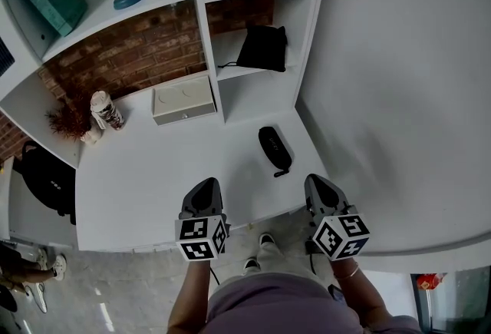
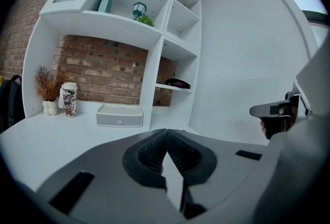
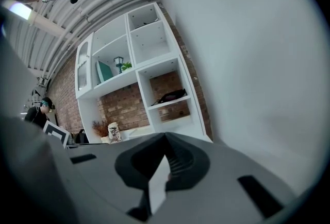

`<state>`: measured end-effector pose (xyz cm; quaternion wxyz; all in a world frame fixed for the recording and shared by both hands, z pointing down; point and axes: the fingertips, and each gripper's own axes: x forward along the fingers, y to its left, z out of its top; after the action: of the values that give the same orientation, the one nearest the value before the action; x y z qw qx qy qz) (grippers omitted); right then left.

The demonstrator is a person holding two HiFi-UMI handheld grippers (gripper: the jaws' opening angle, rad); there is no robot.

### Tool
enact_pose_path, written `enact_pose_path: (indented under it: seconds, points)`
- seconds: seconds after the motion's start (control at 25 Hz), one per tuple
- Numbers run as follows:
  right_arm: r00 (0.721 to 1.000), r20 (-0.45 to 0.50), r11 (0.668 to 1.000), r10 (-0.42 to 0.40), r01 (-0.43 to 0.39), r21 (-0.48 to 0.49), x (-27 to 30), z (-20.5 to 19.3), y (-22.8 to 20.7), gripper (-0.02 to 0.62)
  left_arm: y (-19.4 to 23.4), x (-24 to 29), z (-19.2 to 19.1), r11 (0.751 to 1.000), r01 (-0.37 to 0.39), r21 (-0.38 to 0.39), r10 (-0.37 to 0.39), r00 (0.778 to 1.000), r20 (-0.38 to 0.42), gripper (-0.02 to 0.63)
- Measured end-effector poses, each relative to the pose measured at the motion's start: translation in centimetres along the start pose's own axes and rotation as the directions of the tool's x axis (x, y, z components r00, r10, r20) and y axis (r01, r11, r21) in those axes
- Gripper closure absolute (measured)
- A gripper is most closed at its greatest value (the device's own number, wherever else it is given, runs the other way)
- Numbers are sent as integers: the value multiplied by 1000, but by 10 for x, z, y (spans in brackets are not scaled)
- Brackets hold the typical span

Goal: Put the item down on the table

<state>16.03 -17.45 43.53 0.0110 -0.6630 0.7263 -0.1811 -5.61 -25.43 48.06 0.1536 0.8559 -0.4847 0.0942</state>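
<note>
Black case (image 1: 275,148) lies on white worktop (image 1: 138,186), long axis running up-frame, just above left tongs (image 1: 205,185) and nearer right tongs (image 1: 317,182), both pressed together, empty.

Nothing legible anywhere, no words and no numbers. The patterned cup (image 1: 106,111) carries some print, too small to read. The marker cubes on the left gripper (image 1: 208,183) and right gripper (image 1: 317,180) show only black-and-white square patterns, no letters or digits.
</note>
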Motion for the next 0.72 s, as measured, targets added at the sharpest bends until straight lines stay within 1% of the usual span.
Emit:
enact_pose_path:
  seconds: [0.4,0.72]
  points:
    - [1000,-7,1000,-3,3,-23,-1,-1,0,594,1,1,2,1000,2,6,-2,1000,1,606]
    - [1000,-10,1000,2,-2,-15,1,-2,-1,592,-1,4,2,1000,1,5,-1,1000,3,606]
